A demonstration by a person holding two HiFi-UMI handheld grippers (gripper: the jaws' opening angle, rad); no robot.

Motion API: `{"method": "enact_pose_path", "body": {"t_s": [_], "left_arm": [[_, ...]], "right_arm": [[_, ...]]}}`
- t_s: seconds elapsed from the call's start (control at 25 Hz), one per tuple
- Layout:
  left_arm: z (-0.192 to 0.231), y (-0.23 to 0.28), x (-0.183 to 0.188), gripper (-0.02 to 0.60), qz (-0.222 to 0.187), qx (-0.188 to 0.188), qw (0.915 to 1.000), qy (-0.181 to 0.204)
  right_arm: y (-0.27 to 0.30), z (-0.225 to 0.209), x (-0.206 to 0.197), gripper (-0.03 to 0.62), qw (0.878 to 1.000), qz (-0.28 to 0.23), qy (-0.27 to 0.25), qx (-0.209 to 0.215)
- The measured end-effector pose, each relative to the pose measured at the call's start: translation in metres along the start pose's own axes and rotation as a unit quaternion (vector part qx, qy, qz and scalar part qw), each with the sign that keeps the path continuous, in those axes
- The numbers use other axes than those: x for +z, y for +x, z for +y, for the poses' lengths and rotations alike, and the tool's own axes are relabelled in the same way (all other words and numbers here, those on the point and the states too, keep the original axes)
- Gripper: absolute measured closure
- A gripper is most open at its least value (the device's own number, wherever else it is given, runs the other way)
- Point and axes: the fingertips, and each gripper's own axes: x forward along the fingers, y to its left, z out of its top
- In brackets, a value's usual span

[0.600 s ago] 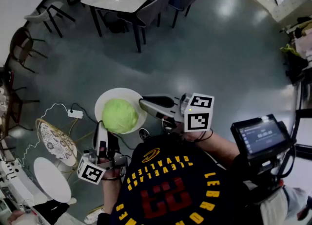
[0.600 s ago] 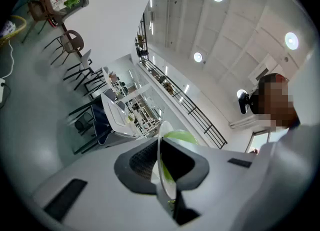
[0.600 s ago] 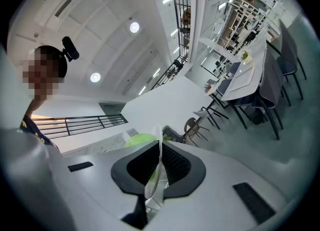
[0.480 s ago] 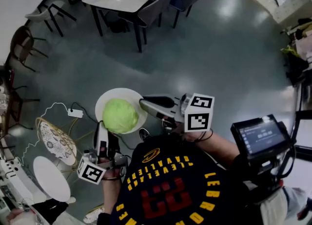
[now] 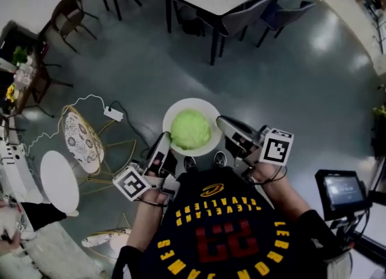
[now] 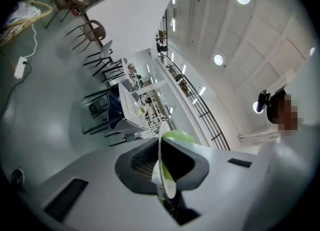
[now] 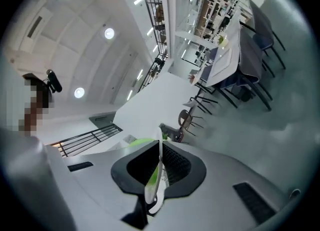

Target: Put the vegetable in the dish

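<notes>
Over the shiny gray floor (image 5: 289,72) is a round, thin, smooth white dish (image 5: 181,104). A bumpy green cabbage (image 5: 190,129) sits in its middle. The left gripper (image 5: 164,146) and right gripper (image 5: 228,128) each pinch the rim, one on each side.

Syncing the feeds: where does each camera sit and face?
Head view: on the person's head, facing steeply down; shirt, left tongs and right tongs show.
Left gripper view: on the left tongs, along its jaws, shut on the dish rim.
Right gripper view: on the right tongs, likewise, opposite rim.
Shared: dish and cabbage in all three.
</notes>
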Motion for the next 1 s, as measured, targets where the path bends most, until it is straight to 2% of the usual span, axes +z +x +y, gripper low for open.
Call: {"method": "enact_pose_path", "body": {"t_s": [0.12, 0.24, 0.32, 0.4, 0.52, 0.76, 1.0], "left_arm": [[0.020, -0.006, -0.005, 0.565, 0.017, 0.030, 0.9987, -0.038], [0.045, -0.007, -0.015, 0.565, 0.034, 0.068, 0.9930, -0.091], [0.056, -0.006, -0.019, 0.566, 0.025, 0.078, 0.9873, -0.136], [0.061, -0.005, -0.022, 0.566, 0.012, 0.084, 0.9839, -0.157], [0.065, -0.005, -0.025, 0.566, -0.001, 0.095, 0.9824, -0.161], [0.074, -0.007, -0.026, 0.566, -0.033, 0.112, 0.9801, -0.161], [0.077, -0.004, -0.028, 0.566, -0.048, 0.118, 0.9784, -0.163]], "right_arm": [[0.006, -0.019, -0.011, 0.576, 0.999, 0.014, 0.032, -0.019], [0.006, -0.047, -0.020, 0.576, 0.996, 0.032, 0.079, -0.039], [0.006, -0.067, -0.026, 0.576, 0.989, 0.044, 0.130, -0.049], [0.008, -0.079, -0.031, 0.576, 0.983, 0.054, 0.166, -0.051], [0.010, -0.086, -0.036, 0.576, 0.980, 0.071, 0.178, -0.052], [0.016, -0.097, -0.035, 0.576, 0.980, 0.109, 0.162, -0.047], [0.019, -0.107, -0.034, 0.576, 0.977, 0.125, 0.167, -0.049]]}}
